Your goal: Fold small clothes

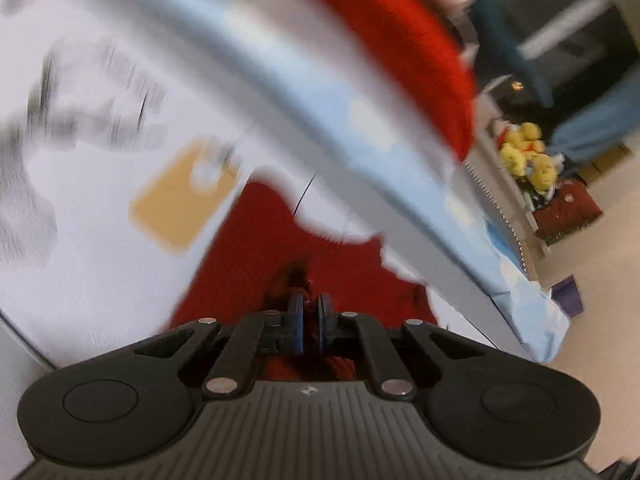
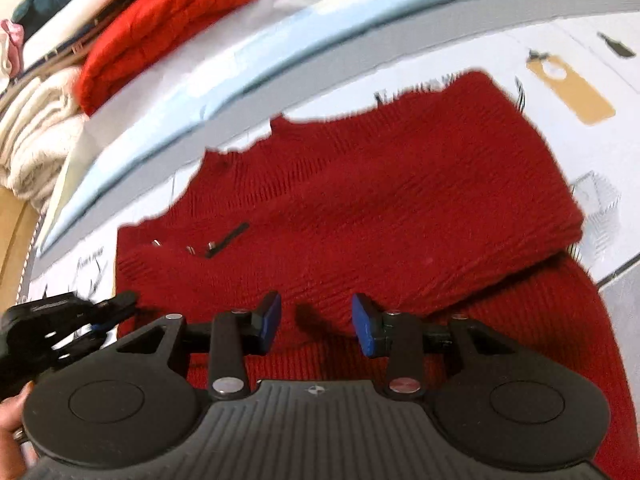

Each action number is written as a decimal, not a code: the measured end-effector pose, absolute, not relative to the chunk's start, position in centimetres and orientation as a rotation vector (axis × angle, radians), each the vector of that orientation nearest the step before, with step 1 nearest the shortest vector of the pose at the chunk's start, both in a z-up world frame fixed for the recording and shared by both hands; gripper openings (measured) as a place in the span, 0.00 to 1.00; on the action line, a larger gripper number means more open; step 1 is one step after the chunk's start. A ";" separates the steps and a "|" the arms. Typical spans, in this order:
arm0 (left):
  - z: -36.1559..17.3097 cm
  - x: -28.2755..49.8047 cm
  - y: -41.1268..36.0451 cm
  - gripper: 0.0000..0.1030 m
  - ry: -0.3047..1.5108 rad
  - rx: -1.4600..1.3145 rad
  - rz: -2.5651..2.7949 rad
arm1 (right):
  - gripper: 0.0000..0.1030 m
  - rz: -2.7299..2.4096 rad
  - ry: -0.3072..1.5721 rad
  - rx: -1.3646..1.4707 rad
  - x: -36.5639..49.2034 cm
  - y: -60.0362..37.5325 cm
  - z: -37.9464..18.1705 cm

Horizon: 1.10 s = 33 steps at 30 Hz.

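Note:
A dark red knit sweater [image 2: 400,200] lies spread on a white printed mat [image 2: 580,40], its right part folded over itself. My right gripper [image 2: 318,322] hovers open over the sweater's near edge, and nothing sits between its blue pads [image 2: 272,320]. In the right wrist view my left gripper [image 2: 72,316] is at the sweater's left edge. In the blurred left wrist view, my left gripper [image 1: 310,316] has its jaws pressed together on a pinch of the red sweater [image 1: 288,248]. A hand [image 2: 12,420] shows at the lower left.
Behind the mat a light blue sheet [image 2: 200,92] runs along a grey strip. Beyond it are folded piles: a bright red knit [image 2: 168,20] and a cream knit [image 2: 36,140]. A tan rectangle [image 2: 568,88] is printed on the mat. Yellow plush toys [image 1: 528,152] sit by the floor.

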State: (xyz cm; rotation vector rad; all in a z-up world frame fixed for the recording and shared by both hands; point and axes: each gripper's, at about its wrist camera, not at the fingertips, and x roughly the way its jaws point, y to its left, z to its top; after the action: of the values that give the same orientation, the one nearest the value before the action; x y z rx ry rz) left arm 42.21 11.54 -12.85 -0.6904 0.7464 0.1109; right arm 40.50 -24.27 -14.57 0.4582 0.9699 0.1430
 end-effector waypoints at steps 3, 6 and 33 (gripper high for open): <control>-11.0 41.5 10.1 0.07 0.731 -0.506 0.191 | 0.40 0.102 0.879 0.480 40.4 -25.2 -13.4; -12.3 41.7 10.5 0.08 0.799 -0.457 0.292 | 0.40 0.017 0.868 0.467 40.6 -26.1 -13.5; -16.7 43.6 9.5 0.43 1.013 -0.458 0.114 | 0.41 -0.282 0.818 0.541 41.0 -32.3 -12.5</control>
State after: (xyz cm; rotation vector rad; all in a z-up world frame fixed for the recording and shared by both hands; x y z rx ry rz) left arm 43.60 9.52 -16.70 -0.4576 1.0128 0.1141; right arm 40.99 -32.31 -12.54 0.5406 0.8180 -0.2822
